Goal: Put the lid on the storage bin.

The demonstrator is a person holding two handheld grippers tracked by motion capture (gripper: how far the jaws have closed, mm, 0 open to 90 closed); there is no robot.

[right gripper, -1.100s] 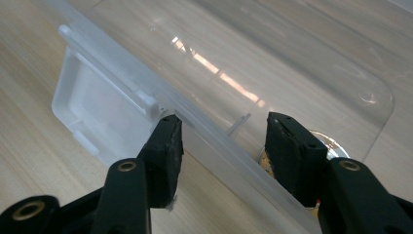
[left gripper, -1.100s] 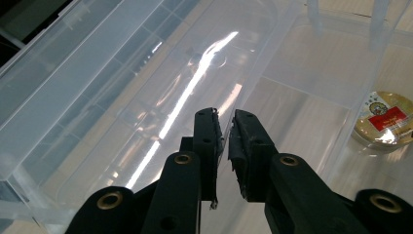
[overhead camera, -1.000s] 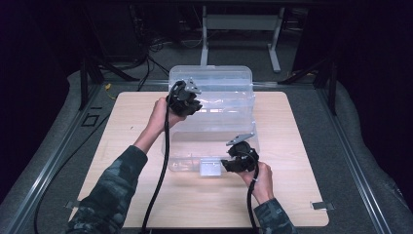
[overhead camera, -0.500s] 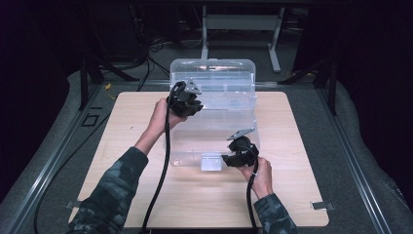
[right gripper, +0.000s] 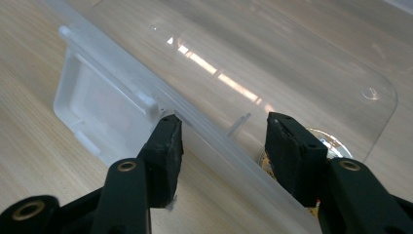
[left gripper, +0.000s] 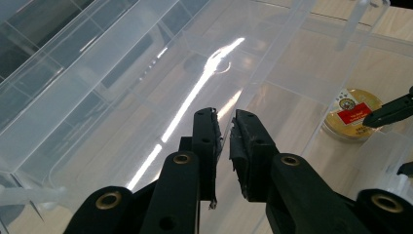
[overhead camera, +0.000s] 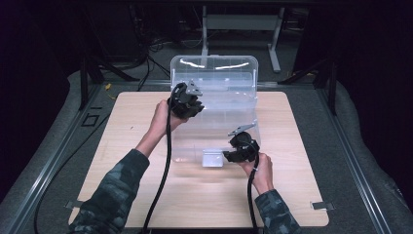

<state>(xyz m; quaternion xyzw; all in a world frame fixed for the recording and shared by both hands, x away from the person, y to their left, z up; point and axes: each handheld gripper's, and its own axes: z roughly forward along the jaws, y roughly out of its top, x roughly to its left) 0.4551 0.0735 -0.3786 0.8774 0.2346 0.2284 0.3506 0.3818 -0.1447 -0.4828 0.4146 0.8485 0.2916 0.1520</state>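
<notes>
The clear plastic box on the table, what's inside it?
Inside the clear plastic box lies one small round gold tin with a red label. The right gripper partly covers it in its own view; nothing else shows inside.

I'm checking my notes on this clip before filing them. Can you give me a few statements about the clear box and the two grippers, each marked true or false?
1. The clear plastic box sits on a wooden table. True.
2. The left gripper has its jaws wide open. False: they are nearly shut, pinching a thin clear edge of the box.
3. A round gold tin with a red label lies inside the box. True.
4. The right gripper is far from the box. False: its jaws straddle the front rim beside the white latch.
5. The box's lid is opaque black. False: it is transparent.
</notes>
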